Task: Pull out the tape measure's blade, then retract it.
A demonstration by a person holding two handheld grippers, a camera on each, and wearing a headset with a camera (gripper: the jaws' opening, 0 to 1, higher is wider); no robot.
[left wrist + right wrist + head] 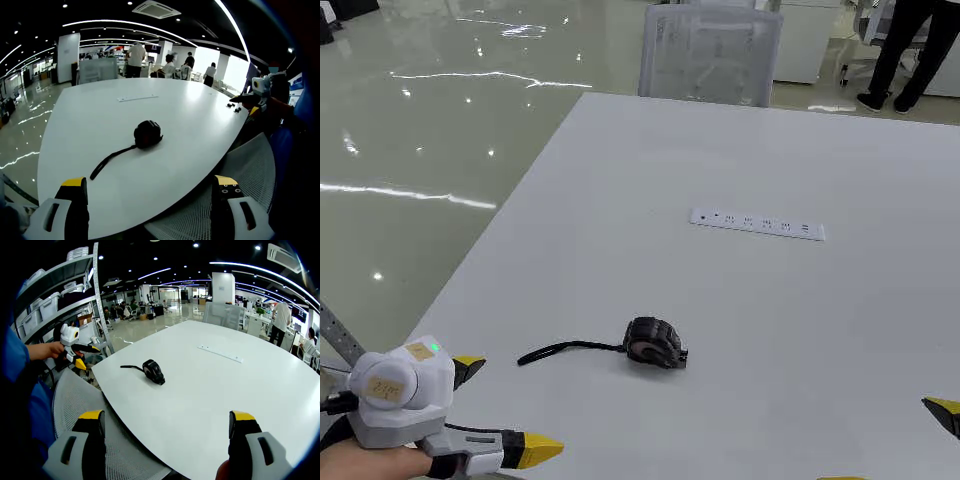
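Observation:
A black tape measure lies on the white table, its black wrist strap trailing to the left. The blade is inside the case. My left gripper hovers at the table's near left edge, open, with nothing between its yellow-tipped fingers. In the left gripper view the tape measure lies ahead of the open left gripper. The right gripper view shows the tape measure well beyond the open right gripper. A yellow fingertip of the right gripper pokes in at the right edge of the head view.
A white power strip lies on the table beyond the tape measure. A white mesh chair stands at the far edge. A person's legs are at the far right. Shelving stands to the left in the right gripper view.

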